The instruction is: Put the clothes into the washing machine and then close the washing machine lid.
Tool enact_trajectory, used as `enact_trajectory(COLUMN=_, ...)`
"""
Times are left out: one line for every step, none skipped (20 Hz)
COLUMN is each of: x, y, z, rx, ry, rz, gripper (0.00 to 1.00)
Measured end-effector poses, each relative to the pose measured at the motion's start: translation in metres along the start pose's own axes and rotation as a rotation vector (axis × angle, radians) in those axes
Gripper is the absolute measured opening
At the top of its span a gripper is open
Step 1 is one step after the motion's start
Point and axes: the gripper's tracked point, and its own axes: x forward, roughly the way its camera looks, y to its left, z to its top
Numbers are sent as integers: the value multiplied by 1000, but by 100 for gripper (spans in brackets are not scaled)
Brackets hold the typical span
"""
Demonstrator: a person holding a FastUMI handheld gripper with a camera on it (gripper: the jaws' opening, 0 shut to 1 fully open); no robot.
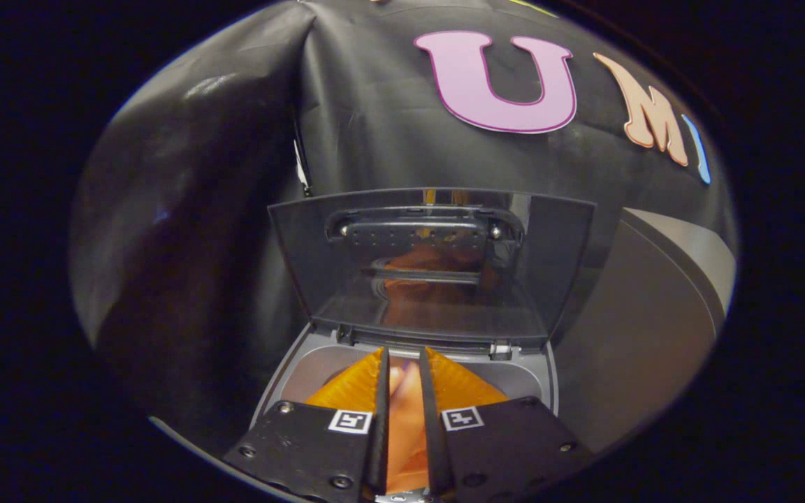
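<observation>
orange cloth (402, 412) over tub, lid (437, 269) upright

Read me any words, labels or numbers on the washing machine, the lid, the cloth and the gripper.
None can be read.
Gripper, shut on the orange cloth: two square coded markers, patterns only, no letters.
Washing machine and open lid: no print to be seen.

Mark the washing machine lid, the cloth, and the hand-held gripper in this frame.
washing machine lid (430, 279): gripper view, middle of the raised clear panel.
cloth (402, 419): gripper view, the strip pinched between the fingers.
hand-held gripper (404, 363): gripper view, midway between fingertips.
</observation>
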Motion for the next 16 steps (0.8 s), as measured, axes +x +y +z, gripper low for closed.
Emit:
enact_trajectory(x=-1, y=0, z=2, rx=0, ry=-7, rz=5, gripper=22)
enact_trajectory(x=-4, y=-1, z=5, rx=-2, ry=-13, rz=6, gripper=25)
enact_trajectory(x=-6, y=-1, z=10, rx=-8, ry=-29, rz=7, gripper=32)
enact_trajectory(x=-8, y=0, z=15, rx=-18, ry=-44, rz=9, gripper=40)
enact_trajectory(x=-9, y=-1, z=18, rx=-34, ry=-57, rz=2, gripper=47)
enact_trajectory(x=-11, y=-3, z=23, rx=-50, ry=-65, rz=-10, gripper=55)
enact_trajectory(x=-15, y=-3, z=25, rx=-64, ry=-75, rz=-18, gripper=62)
enact_trajectory(x=-15, y=-3, z=30, rx=-75, ry=-84, rz=-23, gripper=70)
enact_trajectory(x=-16, y=-2, z=33, rx=-79, ry=-90, rz=-26, gripper=77)
enact_trajectory(x=-16, y=1, z=38, rx=-72, ry=-103, rz=-20, gripper=85)
enact_trajectory(x=-18, y=4, z=44, rx=-65, ry=-116, rz=-21, gripper=92)
enact_trajectory(x=-19, y=6, z=52, rx=-57, ry=-132, rz=-20, gripper=100)
enact_trajectory(x=-20, y=7, z=61, rx=-54, ry=-152, rz=-22, gripper=100)
enact_trajectory(x=-20, y=8, z=72, rx=-56, ry=-173, rz=-27, gripper=100)
enact_trajectory(x=-20, y=9, z=82, rx=-58, ry=-196, rz=-33, gripper=100)
enact_trajectory(x=-19, y=10, z=92, rx=-53, ry=-217, rz=-35, gripper=100)
